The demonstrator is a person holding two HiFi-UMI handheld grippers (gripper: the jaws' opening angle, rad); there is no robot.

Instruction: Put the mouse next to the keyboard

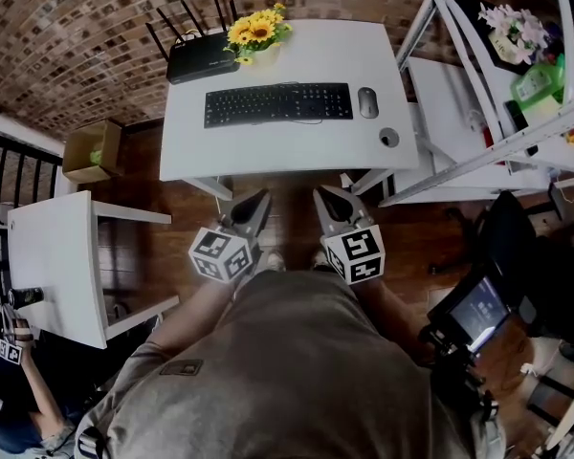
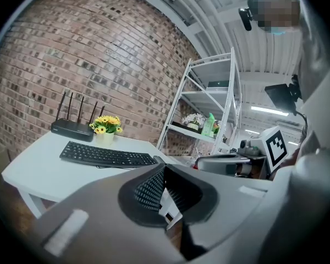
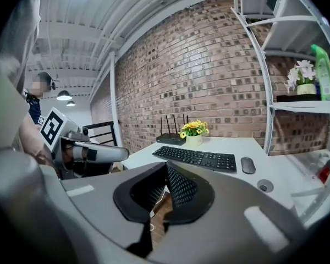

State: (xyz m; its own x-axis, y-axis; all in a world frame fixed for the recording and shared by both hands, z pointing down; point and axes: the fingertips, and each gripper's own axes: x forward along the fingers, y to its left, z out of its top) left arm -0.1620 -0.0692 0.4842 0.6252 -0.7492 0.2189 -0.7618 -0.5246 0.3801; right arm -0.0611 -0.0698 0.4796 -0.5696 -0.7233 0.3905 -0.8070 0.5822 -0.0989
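Note:
A grey mouse [image 1: 367, 102] lies on the white desk [image 1: 287, 156], just right of the black keyboard [image 1: 277, 103]. In the right gripper view the mouse [image 3: 247, 165] sits beside the keyboard [image 3: 195, 158], well ahead of the jaws. My left gripper [image 1: 258, 202] and right gripper [image 1: 325, 199] hang side by side in front of the desk's near edge, short of it, over the wooden floor. Both are shut with nothing between the jaws. In the left gripper view the keyboard [image 2: 107, 155] lies beyond the shut left gripper [image 2: 164, 168].
A black router [image 1: 201, 62] and a pot of yellow flowers [image 1: 256, 34] stand at the desk's back. A round cable hole [image 1: 389, 138] is near its right front corner. A metal shelf rack [image 1: 478, 94] stands right, a small white table [image 1: 57, 256] and a cardboard box [image 1: 91, 149] left.

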